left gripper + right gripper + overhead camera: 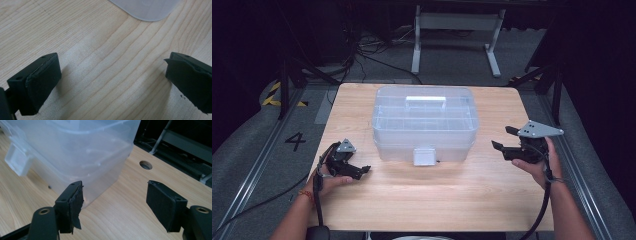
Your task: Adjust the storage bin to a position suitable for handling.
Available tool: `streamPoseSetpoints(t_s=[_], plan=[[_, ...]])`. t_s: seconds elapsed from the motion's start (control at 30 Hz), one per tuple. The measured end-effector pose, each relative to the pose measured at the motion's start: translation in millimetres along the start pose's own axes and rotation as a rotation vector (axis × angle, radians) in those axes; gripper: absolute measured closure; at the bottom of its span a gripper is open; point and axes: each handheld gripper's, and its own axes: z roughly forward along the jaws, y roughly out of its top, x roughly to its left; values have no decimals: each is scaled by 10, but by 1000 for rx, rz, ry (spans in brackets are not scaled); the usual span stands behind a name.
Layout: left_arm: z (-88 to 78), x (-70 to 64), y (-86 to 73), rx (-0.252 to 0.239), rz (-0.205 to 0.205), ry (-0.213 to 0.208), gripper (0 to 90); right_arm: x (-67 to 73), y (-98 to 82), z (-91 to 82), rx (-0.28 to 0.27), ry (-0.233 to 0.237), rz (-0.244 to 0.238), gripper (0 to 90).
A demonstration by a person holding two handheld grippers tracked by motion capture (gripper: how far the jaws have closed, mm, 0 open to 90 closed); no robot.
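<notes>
A clear plastic storage box [424, 122] with a lid, a top handle and a white front latch [424, 156] stands in the middle of the wooden table [437, 200]. My left gripper [362, 170] rests low on the table to the left of the box, open, with bare wood between its jaws [110, 75]. My right gripper [507, 137] is held above the table to the right of the box, open and empty. In the right gripper view [115, 205] the box [75, 150] fills the upper left, its near corner just beyond the left pad [75, 207].
A round hole [146, 165] is cut in the table top near the far right side. Beyond the table stand a white metal frame [457, 35] and loose cables [362, 50] on the grey floor. A cable trails from each gripper toward the near edge.
</notes>
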Motion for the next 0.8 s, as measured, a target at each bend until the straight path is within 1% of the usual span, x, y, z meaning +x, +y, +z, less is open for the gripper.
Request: streamPoseSetpoints(t_s=[0.2,0.23,0.37,0.53,0.67,0.8], plan=[[0,1,1,1,0,0,5,8,204,15,-19,1,-8,305],[-2,1,2,3,0,0,5,8,204,15,-19,1,-8,305],[0,1,1,0,0,0,5,27,318,59,-20,2,-22,305],[0,1,1,0,-1,0,5,58,438,113,-31,15,-40,305],[0,1,1,0,0,1,5,88,534,178,-38,29,-40,305],[1,0,1,0,-1,0,5,130,640,247,-34,42,-54,305]])
